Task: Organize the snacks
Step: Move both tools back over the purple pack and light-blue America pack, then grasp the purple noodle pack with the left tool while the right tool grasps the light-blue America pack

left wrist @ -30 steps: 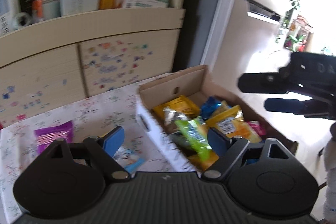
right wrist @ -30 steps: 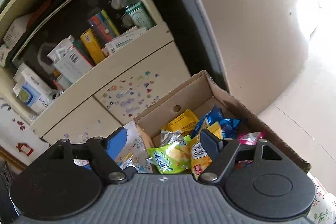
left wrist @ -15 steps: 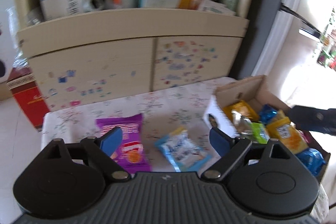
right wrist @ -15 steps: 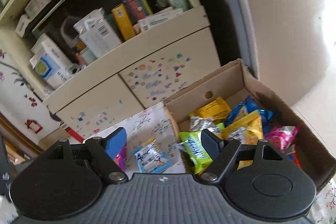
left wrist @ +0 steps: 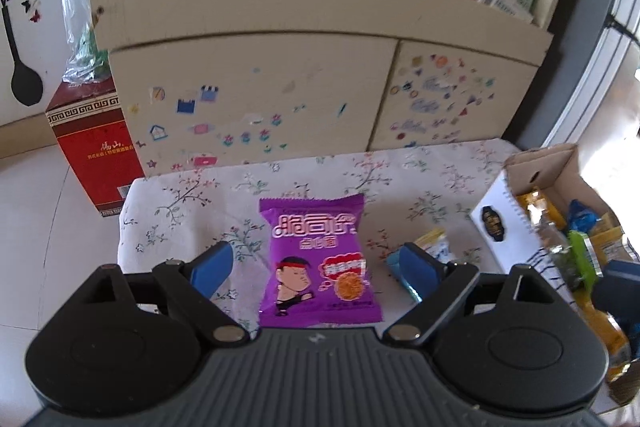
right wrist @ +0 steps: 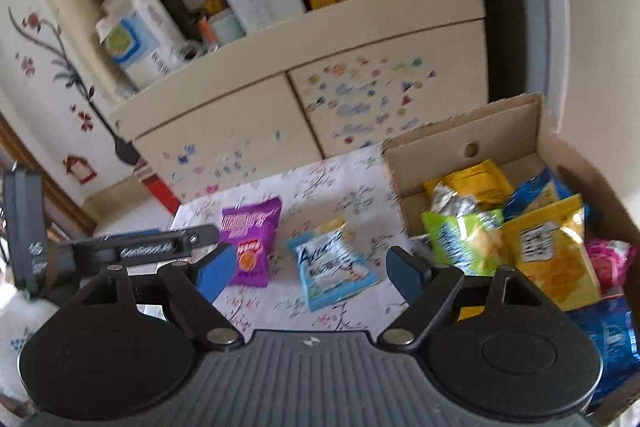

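Left gripper stands released above the purple packet lying flat on the flowered tablecloth. Right gripper, jaws widening and empty, hangs over the blue packet, beside the cardboard box of snacks.

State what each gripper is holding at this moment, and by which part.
Nothing is held. The left gripper is open over the purple packet; the right gripper is opening above the blue packet, touching neither.

Two snack packets are lying on the floral cloth: one purple packet and one light-blue packet. One cardboard box is sitting right.
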{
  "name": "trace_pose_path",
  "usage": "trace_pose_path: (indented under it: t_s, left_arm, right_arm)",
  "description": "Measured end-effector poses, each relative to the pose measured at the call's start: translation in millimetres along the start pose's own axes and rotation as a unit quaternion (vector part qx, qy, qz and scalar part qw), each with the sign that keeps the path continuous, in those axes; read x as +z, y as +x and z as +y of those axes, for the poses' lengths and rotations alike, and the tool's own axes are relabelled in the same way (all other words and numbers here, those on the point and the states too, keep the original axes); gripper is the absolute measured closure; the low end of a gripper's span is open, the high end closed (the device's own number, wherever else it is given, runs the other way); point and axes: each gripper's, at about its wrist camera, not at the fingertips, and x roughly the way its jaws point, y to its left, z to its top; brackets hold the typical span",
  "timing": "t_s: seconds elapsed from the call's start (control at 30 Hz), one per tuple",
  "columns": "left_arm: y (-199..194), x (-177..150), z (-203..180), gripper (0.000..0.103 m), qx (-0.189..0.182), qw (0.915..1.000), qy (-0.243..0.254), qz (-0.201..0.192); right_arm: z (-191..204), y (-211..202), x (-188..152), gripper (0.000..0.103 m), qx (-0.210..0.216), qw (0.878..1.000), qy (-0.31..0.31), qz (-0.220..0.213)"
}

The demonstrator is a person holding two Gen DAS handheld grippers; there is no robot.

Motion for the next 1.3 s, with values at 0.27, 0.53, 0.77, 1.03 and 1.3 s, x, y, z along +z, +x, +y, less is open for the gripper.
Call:
trace_pose_path:
  t_s: [0.27, 0.53, 0.77, 1.03, 1.3]
  left_arm:
    - [33.6, -2.1, 0.9, 0.013, -0.007, 0.9998, 0.012, 0.017]
    - [65.4, -3.7, -4.9, 0.013, -0.017, 0.999, 0.009, 0.039]
    - [86.0, -9.5, -5.6, 0.015, 0.003, 0.9981, 0.014, 0.06]
    - [79.4, -19.0, 10.9, 0.032, 0.005, 0.9972, 0.034, 0.067]
    - [69.1, -24.6, 30.5, 0.032, -0.003, 0.9964, 0.046, 0.071]
  right_arm:
    - [12.1, 21.2, -8.5, 0.016, 0.006, 0.999, -0.019, 0.032]
    - [16.3, 38.4, -13.2, 0.016, -0.002, 0.998, -0.031, 0.054]
    - [18.5, 50.8, -14.0, 0.016, -0.009, 0.997, -0.046, 0.066]
    - [19.9, 72.0, -11.5, 0.016, -0.022, 0.995, -0.071, 0.06]
    - [26.7, 99.8, -10.7, 0.016, -0.04, 0.99, -0.111, 0.071]
